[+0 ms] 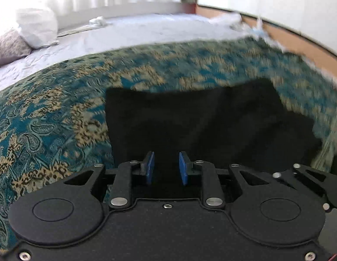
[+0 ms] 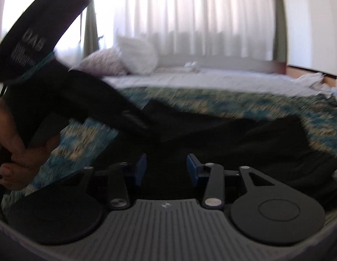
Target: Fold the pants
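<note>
On the bed's teal-and-tan paisley bedspread [image 1: 49, 117], much of it smeared by motion blur, lie the folded black pants [image 1: 201, 121], their near edge hidden behind the left claw [image 1: 166, 167], its blue pads apart and empty. The right claw [image 2: 166, 169] hovers likewise released over the dark cloth, whose folds are unreadable.

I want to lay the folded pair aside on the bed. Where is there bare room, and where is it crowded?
Free: the teal-and-tan paisley bedspread left of the black pants, and the pale grey quilted sheet beyond it, up to the white pillow. Crowded: the far right edge, with crumpled white items by the wooden board, and right beside the pants.
</note>
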A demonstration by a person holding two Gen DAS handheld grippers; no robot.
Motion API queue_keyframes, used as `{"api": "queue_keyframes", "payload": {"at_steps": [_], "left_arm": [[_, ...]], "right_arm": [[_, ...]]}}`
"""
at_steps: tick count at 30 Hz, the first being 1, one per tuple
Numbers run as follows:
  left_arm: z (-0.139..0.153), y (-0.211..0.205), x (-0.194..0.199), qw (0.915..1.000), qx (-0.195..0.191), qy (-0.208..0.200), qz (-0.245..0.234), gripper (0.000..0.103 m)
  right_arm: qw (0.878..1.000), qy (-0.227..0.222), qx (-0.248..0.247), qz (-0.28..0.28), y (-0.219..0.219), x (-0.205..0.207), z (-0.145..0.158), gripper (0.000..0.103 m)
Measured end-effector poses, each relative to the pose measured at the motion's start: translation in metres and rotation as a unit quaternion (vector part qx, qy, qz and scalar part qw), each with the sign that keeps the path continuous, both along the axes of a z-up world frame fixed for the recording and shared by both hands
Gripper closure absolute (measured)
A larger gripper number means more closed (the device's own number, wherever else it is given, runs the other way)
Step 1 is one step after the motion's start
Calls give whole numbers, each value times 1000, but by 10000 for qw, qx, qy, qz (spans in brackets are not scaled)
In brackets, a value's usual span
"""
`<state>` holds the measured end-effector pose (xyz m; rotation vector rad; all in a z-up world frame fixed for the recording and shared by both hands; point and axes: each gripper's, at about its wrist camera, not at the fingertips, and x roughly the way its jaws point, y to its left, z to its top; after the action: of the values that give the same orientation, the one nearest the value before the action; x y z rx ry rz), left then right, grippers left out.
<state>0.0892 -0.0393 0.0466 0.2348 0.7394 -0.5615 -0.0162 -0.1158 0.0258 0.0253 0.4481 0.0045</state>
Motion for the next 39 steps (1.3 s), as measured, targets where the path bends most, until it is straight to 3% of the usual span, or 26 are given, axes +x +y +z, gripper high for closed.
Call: {"api": "queue_keyframes", "payload": {"at_steps": [2,4,9,18,23,27,29,32,35,39], "left_arm": [[-12,-6,2,9996,267,-111,57,78],[-16,-8,11,9993,239,-256,157,77],[-18,-16,59,9977,162,-215,624,78],[-20,-37,109,9961,244,-338,774,80],[-24,-38,124,9941,45,-251,1056,80],[-16,-29,123,9923,-239,-80,1214,79],[-7,-25,112,9920,-354,-91,1208,63],[5,-20,90,9926,-404,-244,1120,41],[11,-17,71,9919,-195,-311,1218,31],[9,-8,43,9905,-240,-146,1348,24]], "right_arm": [[9999,85,-146,2,6,1,-11,54],[9992,-17,-399,37,11,-3,-15,54],[9994,9,-331,89,8,-3,-17,54],[9992,-99,-336,188,4,-14,-21,53],[9987,-27,-214,459,-9,-23,-13,41],[9970,-44,441,641,-40,-35,7,29],[9979,-162,503,375,-62,-38,18,26],[9992,-264,214,-225,-97,-35,30,22],[9957,-125,191,-898,-137,-28,34,21],[9925,-44,281,-1187,-159,-28,35,18]]}}
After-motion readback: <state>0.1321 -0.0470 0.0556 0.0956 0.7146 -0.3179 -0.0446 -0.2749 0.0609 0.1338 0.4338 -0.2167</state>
